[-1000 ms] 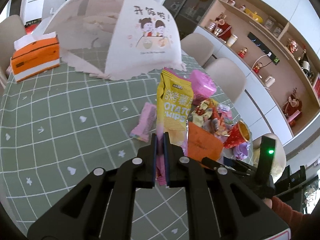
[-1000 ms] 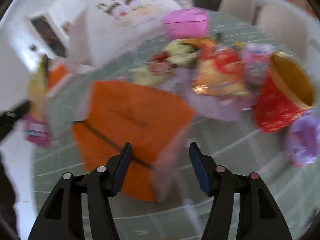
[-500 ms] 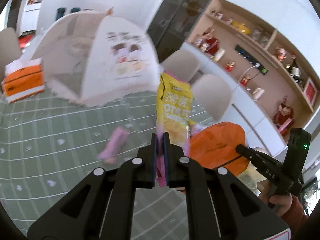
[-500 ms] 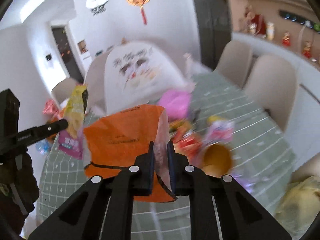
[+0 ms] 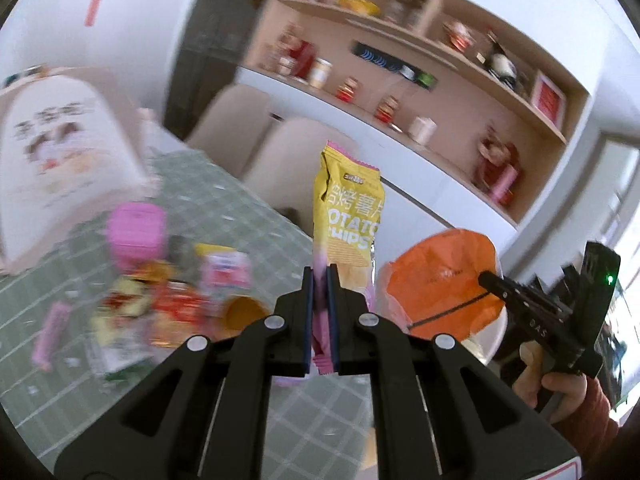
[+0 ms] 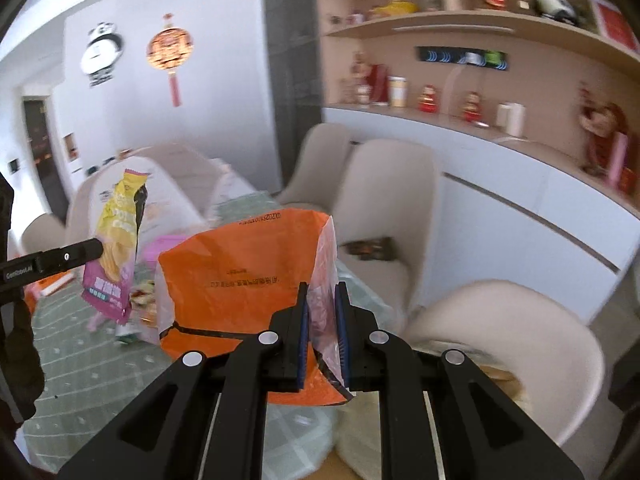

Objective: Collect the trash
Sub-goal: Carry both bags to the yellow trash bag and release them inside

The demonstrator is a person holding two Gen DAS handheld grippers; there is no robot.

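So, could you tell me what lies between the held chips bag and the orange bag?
Nothing: in the left wrist view, only open air separates the chips bag and the orange bag.

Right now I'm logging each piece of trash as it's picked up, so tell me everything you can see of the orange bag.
The orange bag looks like thin, crinkly plastic, orange with a black stripe, small dark print and a paler translucent side panel. It hangs lifted in the air above the green checked tablecloth, roughly upright. The right gripper is shut on its translucent edge, and nothing else seems to touch it. Beside it, apart, the left gripper holds a yellow chip bag.
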